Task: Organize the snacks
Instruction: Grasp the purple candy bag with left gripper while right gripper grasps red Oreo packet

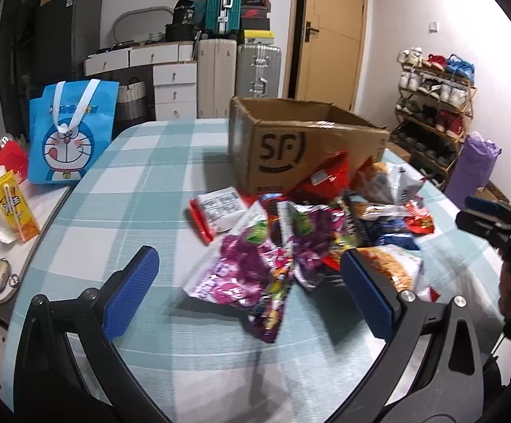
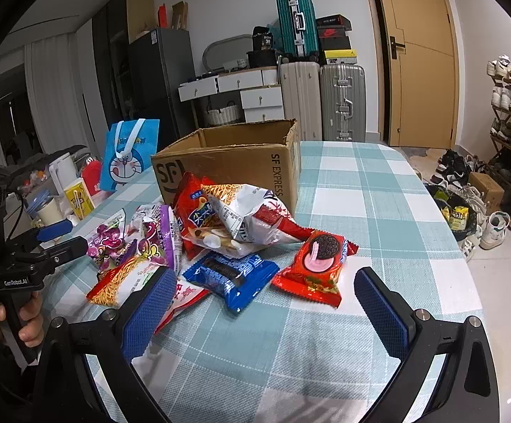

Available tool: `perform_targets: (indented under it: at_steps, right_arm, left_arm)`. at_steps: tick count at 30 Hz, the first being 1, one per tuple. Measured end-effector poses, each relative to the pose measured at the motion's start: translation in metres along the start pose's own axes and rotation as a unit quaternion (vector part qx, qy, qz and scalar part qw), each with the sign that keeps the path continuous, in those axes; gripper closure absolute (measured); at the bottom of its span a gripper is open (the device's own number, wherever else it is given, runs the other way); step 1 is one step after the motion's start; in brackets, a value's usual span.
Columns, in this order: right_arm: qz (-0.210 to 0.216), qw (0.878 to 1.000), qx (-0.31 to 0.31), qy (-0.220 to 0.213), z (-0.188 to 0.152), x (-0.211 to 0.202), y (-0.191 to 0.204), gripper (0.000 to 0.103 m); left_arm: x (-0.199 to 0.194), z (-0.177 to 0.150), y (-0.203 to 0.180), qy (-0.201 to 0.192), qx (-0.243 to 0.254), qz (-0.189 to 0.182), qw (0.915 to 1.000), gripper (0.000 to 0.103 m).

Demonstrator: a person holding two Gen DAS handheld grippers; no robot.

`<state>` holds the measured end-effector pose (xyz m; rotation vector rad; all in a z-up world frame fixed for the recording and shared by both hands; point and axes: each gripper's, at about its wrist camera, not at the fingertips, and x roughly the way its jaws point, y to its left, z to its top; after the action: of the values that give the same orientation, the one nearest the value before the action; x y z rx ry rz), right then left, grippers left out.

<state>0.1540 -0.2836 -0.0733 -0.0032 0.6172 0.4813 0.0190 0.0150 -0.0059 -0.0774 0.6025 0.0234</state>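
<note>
Left gripper (image 1: 248,282) jaws wide open, empty, over snack pile (image 1: 290,232); right gripper (image 2: 266,299) likewise.

Snack pile (image 2: 220,239) is sitting loose on the checked tablecloth, heaped just in front of the open cardboard box (image 2: 234,165), which is standing upright at the far side, flaps up, nothing visible inside from here. Red Oreo pack (image 2: 315,268) is lying flat at the right edge, slightly apart. Blue cookie pack (image 2: 232,276) is lying flat beside it, nearer centre. Purple candy bags (image 1: 251,275) are crumpled on the left. White-and-red chip bag (image 2: 251,218) is leaning against the box.
</note>
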Motion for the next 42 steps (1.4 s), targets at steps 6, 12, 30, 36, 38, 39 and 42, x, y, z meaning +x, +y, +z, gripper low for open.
perform_targets:
  at_steps: [6, 12, 30, 36, 38, 39, 42]
  right_arm:
    - [-0.015, 0.999, 0.021, 0.034, 0.008, 0.014, -0.016, 0.0]
    - [-0.041, 0.995, 0.043, 0.076, 0.013, 0.035, -0.032, 0.0]
    - [-0.057, 0.985, 0.056, 0.151, 0.019, 0.105, -0.057, 0.029]
    - [-0.051, 0.984, 0.067, 0.155, 0.022, 0.117, -0.061, 0.039]
    - [-0.043, 0.984, 0.07, 0.157, 0.022, 0.121, -0.062, 0.046]
    - [-0.036, 0.984, 0.073, 0.156, 0.022, 0.12, -0.062, 0.049]
    - [-0.03, 0.985, 0.082, 0.149, 0.021, 0.114, -0.064, 0.057]
  left_arm:
    - [0.016, 0.001, 0.007, 0.028, 0.006, 0.013, 0.9995, 0.0]
    - [0.031, 0.005, 0.007, 0.042, 0.015, 0.007, 0.999, 0.0]
    - [0.049, 0.007, 0.019, 0.069, -0.01, -0.007, 0.9975, 0.0]
    - [0.05, 0.005, 0.02, 0.075, -0.015, -0.01, 0.997, 0.0]
    - [0.051, 0.004, 0.019, 0.077, -0.013, -0.01, 0.9969, 0.0]
    - [0.052, 0.004, 0.019, 0.078, -0.012, -0.009, 0.9968, 0.0]
    - [0.054, 0.004, 0.016, 0.084, -0.007, -0.005, 0.9965, 0.0]
